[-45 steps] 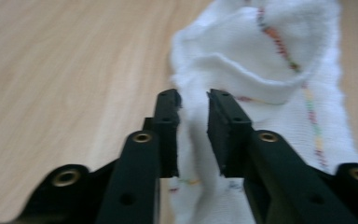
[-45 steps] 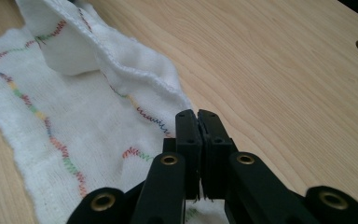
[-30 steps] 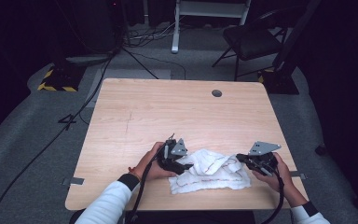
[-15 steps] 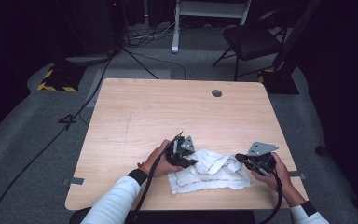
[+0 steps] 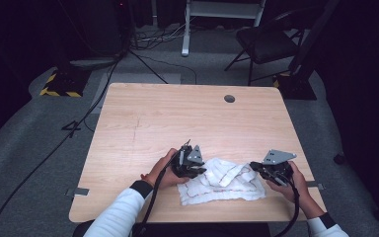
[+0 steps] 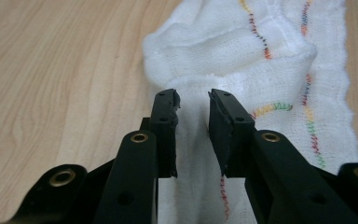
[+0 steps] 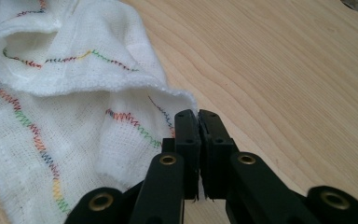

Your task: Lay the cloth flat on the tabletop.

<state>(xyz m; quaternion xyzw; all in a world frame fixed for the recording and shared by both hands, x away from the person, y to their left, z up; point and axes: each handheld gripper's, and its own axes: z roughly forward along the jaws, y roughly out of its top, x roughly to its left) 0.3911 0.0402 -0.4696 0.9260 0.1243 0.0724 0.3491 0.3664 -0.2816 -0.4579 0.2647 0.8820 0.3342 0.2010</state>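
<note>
White cloth (image 5: 222, 181), stitched with wavy coloured threads, is lying crumpled on the near part of the bench (image 5: 177, 118), between your two hands. You are holding the left gripper (image 5: 191, 167) at the cloth's left end. In the left gripper view its jaws have just been closing; a raised fold of the cloth (image 6: 242, 70) is sitting between them, and a gap is showing between the pads, so whether they are pressing the fold yet you cannot tell from here. You are holding the right gripper (image 5: 256, 168) at the cloth's right end. In the right gripper view its jaws are standing together with almost no gap, and the hemmed edge of the cloth (image 7: 74, 93) is running right up to their tips, so they are gripping that edge. The right gripper (image 7: 198, 116) is pointing along the bench there, with bare wood stretching away to its right. Your left hand (image 5: 163, 168) is resting on the bench beside the cloth, and your right hand (image 5: 291, 180) is sitting near the bench's right edge. A round grey grommet (image 5: 229, 98) is set in the far part of the bench, well apart from the cloth.
</note>
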